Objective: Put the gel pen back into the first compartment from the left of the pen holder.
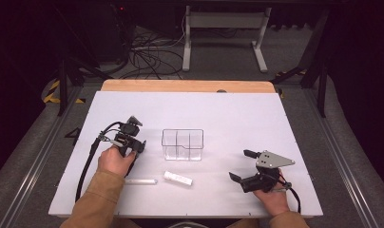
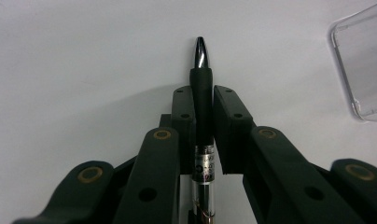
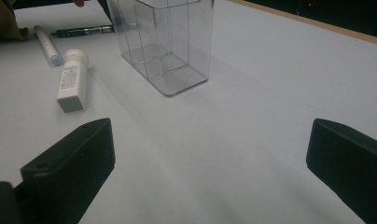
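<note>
Left claw (image 2: pixel 203 109) clamped on pen (image 2: pixel 202 88) at its rubber grip, frame centre: light, stiff, good purchase. Right claw (image 3: pixel 210 163) gapes wide, empty.

Tan sleeves on both forearms, left sleeve (image 1: pixel 97 197) fuller in view. Left gripper (image 2: pixel 204 100): black jaws, brass-ringed pivots, small screw holes, black cable looping near left. Right gripper (image 1: pixel 242 165): black, blocky jaws, grey three-cornered plate on top, black cable.
</note>
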Motion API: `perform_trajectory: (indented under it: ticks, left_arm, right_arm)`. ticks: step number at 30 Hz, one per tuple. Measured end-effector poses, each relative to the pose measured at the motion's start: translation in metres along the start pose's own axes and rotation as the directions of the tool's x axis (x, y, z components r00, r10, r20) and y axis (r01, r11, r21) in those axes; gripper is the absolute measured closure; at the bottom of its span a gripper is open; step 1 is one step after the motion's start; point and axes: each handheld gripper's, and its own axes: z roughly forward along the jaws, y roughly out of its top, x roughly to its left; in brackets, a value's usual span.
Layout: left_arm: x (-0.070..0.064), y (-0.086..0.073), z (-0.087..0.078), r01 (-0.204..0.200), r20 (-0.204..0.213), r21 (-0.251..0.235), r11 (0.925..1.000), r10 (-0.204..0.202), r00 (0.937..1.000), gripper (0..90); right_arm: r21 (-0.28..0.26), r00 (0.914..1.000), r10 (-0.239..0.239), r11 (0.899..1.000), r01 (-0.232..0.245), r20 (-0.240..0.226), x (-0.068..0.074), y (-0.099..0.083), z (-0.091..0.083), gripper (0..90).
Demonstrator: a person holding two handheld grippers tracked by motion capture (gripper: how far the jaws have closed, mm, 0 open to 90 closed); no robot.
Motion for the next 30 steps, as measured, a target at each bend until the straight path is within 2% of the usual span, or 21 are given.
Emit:
perform_trajectory:
  ticks: [7, 11, 21, 23, 30]
  left_arm:
    - [-0.002, 0.0, -0.002, -0.003, -0.015, -0.004, 1.0, 0.003, 0.9999, 80.1]
    - [-0.007, 0.0, -0.01, -0.034, -0.018, -0.026, 0.9991, 0.034, 0.9993, 80.2]
    - [-0.014, -0.002, -0.027, -0.068, -0.022, -0.076, 0.9948, 0.067, 0.9975, 80.1]
    - [-0.014, -0.002, -0.029, -0.074, -0.02, -0.069, 0.9949, 0.072, 0.9972, 80.1]
    - [-0.015, -0.003, -0.032, -0.075, -0.019, -0.086, 0.9935, 0.073, 0.9971, 80.1]
  right_arm:
    - [0.0, 1.0, 0.001, 1.0, -0.001, -0.001, 0.0, 0.0, 0.0, 1.5]
    - [0.0, 1.0, 0.002, 1.0, -0.002, -0.001, 0.0, 0.0, 0.0, 1.5]
    - [0.0, 1.0, 0.003, 1.0, -0.003, 0.0, 0.0, 0.0, -0.001, 1.5]
    - [0.001, 1.0, 0.002, 1.0, -0.002, 0.0, -0.001, 0.0, -0.001, 1.5]
    - [0.001, 1.0, 0.002, 1.0, -0.002, 0.0, -0.001, 0.0, -0.001, 1.5]
